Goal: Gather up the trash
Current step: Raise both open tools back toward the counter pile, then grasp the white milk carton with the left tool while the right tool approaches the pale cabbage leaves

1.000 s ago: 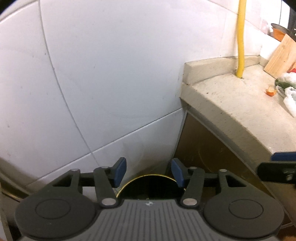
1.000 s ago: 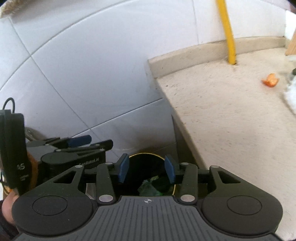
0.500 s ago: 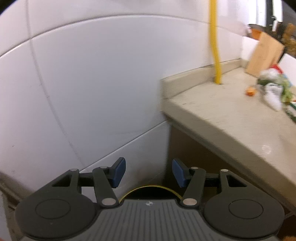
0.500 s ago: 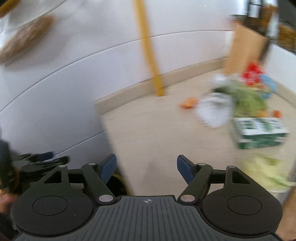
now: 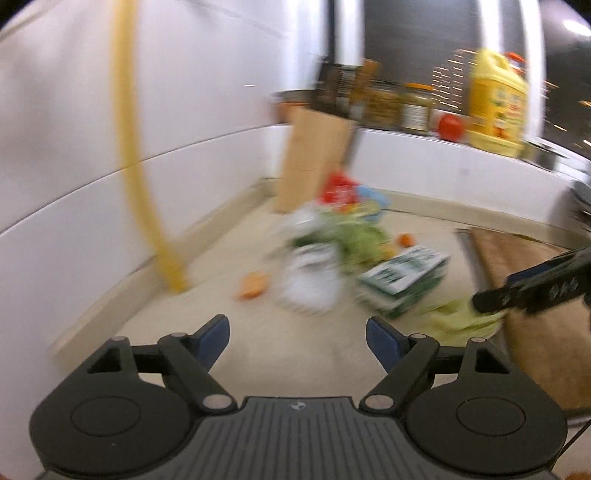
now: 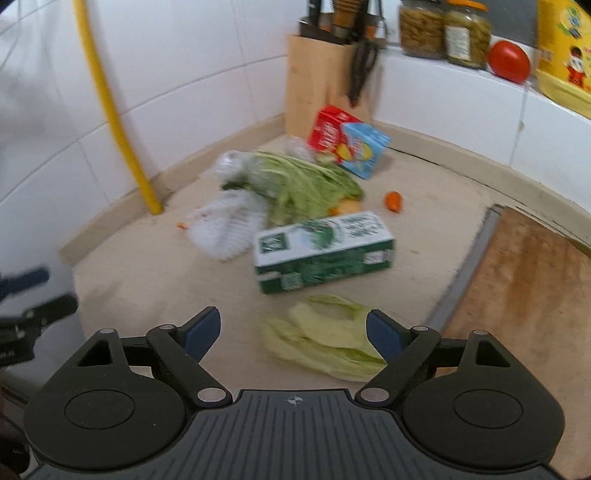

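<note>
Both grippers were over the beige surface (image 6: 155, 266), pointing down toward the far corner where two tiled walls met.

Left gripper (image 5: 297, 341): jaws opening, nothing between them, bare surface beneath. This view was motion-blurred.

Right gripper (image 6: 293, 332): jaws opening, no pad pressing on anything. A pale cabbage leaf (image 6: 325, 343) lay on the surface just ahead of it, partly between the fingertips, nearer the right one.

Trash lay in a loose cluster mid-surface:
- green-and-white carton (image 6: 325, 254) on its side, just beyond the leaf
- crumpled clear plastic (image 6: 225, 229) left of the carton
- heap of leafy greens (image 6: 303, 184) behind both
- red carton (image 6: 328, 133) and blue carton (image 6: 364, 149) touching, far side, just in front of the knife block (image 6: 317, 85)
- small orange scrap (image 6: 393, 200) alone, right of the greens

Edges: the surface's left edge dropped off near the left gripper. A yellow pipe (image 6: 110, 110) ran down the left wall to the surface. A wooden cutting board (image 6: 524, 295) filled the right side, its metal-trimmed left edge close to the leaf. A raised white ledge along the far right carried jars (image 6: 443, 33), a tomato (image 6: 509, 61) and a yellow jug (image 6: 565, 48).

Open room: the near-left stretch of surface between the left edge and the trash was bare.
</note>
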`<control>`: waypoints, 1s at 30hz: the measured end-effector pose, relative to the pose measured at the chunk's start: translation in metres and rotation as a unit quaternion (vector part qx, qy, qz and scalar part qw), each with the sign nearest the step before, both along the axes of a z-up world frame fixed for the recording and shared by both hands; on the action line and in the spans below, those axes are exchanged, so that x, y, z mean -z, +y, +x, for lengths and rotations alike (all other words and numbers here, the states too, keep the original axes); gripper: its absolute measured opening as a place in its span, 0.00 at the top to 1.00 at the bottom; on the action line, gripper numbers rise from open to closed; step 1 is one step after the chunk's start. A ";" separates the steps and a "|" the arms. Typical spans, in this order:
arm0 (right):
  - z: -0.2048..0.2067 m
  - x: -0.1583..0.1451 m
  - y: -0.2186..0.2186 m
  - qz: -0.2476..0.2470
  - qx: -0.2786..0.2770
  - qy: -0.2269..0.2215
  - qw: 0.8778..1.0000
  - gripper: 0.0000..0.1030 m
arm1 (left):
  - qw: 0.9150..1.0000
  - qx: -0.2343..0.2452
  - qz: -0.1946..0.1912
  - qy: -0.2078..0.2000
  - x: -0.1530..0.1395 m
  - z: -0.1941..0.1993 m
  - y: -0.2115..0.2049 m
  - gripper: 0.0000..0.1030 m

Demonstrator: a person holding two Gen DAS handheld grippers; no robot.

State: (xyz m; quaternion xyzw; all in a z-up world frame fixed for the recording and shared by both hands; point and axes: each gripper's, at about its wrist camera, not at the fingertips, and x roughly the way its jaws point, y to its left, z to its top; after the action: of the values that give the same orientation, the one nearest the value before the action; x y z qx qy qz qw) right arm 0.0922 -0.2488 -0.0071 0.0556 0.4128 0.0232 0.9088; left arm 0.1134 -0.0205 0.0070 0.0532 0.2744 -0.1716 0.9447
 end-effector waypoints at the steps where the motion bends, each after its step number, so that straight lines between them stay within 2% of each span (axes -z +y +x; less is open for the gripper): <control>1: -0.001 0.002 -0.005 0.001 0.003 0.000 1.000 0.12 | 1.000 0.018 0.001 0.002 0.000 0.008 -0.010 0.25; 5: -0.005 0.004 -0.023 -0.010 0.010 -0.003 1.000 0.11 | 0.997 0.074 0.027 0.007 -0.001 0.028 -0.051 0.24; 10: -0.012 0.006 -0.045 -0.024 0.014 -0.012 1.000 0.10 | 0.989 0.133 0.060 0.029 0.007 0.067 -0.092 0.23; 19: -0.017 0.012 -0.075 0.007 0.020 -0.009 1.000 0.09 | 0.971 0.194 0.117 0.071 0.034 0.119 -0.145 0.23; 22: -0.012 0.014 -0.079 0.008 0.012 -0.011 1.000 0.09 | 0.969 0.195 0.123 0.091 0.045 0.134 -0.154 0.24; 24: -0.007 0.016 -0.081 0.008 0.008 -0.009 1.000 0.09 | 0.968 0.194 0.106 0.119 0.051 0.140 -0.152 0.37; 25: -0.005 0.017 -0.081 0.007 0.006 -0.008 1.000 0.09 | 0.968 0.193 0.095 0.130 0.052 0.139 -0.149 0.38; 28: -0.001 0.018 -0.081 0.011 -0.001 -0.008 1.000 0.11 | 0.969 0.184 0.097 0.136 0.050 0.127 -0.136 0.49; 30: -0.001 0.019 -0.079 0.009 -0.007 -0.007 1.000 0.12 | 0.969 0.176 0.080 0.154 0.047 0.117 -0.120 0.54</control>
State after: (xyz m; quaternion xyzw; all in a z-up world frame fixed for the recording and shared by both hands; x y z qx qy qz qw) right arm 0.0911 -0.3276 -0.0257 0.0609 0.4068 0.0341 0.9108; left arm 0.2306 -0.1404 -0.0399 0.1494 0.4154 -0.3191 0.8387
